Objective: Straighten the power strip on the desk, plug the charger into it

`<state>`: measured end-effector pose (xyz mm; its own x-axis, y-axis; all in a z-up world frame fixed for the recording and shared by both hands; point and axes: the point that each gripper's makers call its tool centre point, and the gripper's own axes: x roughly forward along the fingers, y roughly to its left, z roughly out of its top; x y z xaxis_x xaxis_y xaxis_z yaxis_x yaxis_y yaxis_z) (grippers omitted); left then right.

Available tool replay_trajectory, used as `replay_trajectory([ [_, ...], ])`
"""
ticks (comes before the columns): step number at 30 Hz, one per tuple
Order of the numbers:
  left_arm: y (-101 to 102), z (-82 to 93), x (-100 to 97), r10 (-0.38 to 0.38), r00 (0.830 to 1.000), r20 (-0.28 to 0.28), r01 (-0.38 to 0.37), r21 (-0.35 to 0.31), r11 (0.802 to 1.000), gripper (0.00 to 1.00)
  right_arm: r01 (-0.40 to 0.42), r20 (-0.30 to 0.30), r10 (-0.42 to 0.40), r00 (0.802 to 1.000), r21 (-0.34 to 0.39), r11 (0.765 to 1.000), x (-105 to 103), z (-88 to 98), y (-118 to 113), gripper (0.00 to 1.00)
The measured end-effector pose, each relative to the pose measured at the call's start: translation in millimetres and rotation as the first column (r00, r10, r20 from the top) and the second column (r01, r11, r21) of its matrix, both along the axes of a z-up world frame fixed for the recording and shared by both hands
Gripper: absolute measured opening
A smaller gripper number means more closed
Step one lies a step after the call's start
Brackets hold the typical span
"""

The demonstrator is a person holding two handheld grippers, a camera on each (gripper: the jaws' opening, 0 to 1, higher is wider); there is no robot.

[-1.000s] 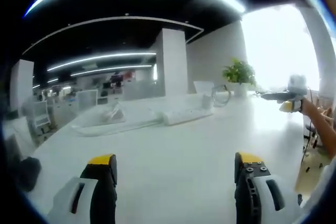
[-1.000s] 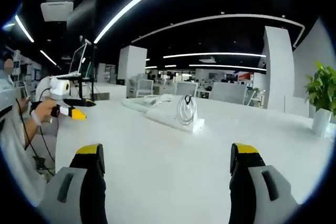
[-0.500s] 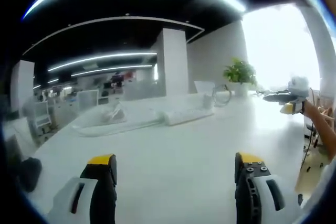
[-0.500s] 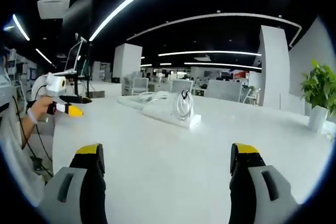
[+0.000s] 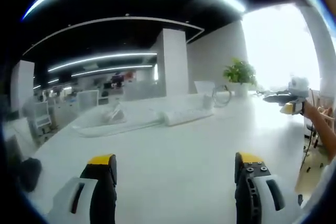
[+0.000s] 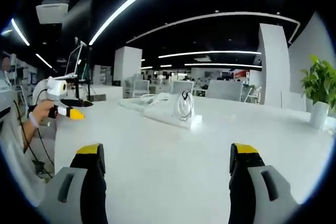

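Desk [image 5: 173, 150] surface runs white and bare ahead of my left gripper [image 5: 176, 169], whose yellow-tipped jaws stand spread wide with nothing between them, low over the top. In the left gripper view the power strip [image 5: 184, 115] lies well ahead, a long white bar set at a slant across the far part of the desk, with a loose white cable [image 5: 113, 124] trailing off toward the left edge. Just past its right end I see a loop of cord that I take for the charger [image 5: 221, 96], though it is too small there to be sure.

From my right gripper [image 6: 164, 169], jaws likewise wide apart and holding nothing, the strip [image 6: 170, 115] sits in the middle distance, and the charger's coiled cord [image 6: 184, 104] stands up on its near end, touching it.

A potted plant [image 5: 240, 74] stands near the far desk edge by a very bright window; I see the same plant [image 6: 320, 90] at the right in the right gripper view. Around the desk is an open office with a dark ceiling, long curved light strips, white columns, and rows of chairs and screens behind. A laptop on a stand [image 6: 76, 66] sits beyond the desk's left side. The person's hand [image 6: 44, 109] holds the left gripper out at the left of the right gripper view.
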<state>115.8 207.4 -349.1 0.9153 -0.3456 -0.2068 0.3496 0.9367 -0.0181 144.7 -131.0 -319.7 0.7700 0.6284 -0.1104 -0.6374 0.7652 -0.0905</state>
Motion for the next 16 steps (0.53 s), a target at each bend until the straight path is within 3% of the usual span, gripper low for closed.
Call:
replay_trajectory([
  [16,-1.0,0.8,1.1,-0.001,1.000,0.003,0.001,0.000,1.000,0.96,-0.005,0.000,0.005,1.000,-0.018,1.000,-0.1,-3.9,2.9,0.97],
])
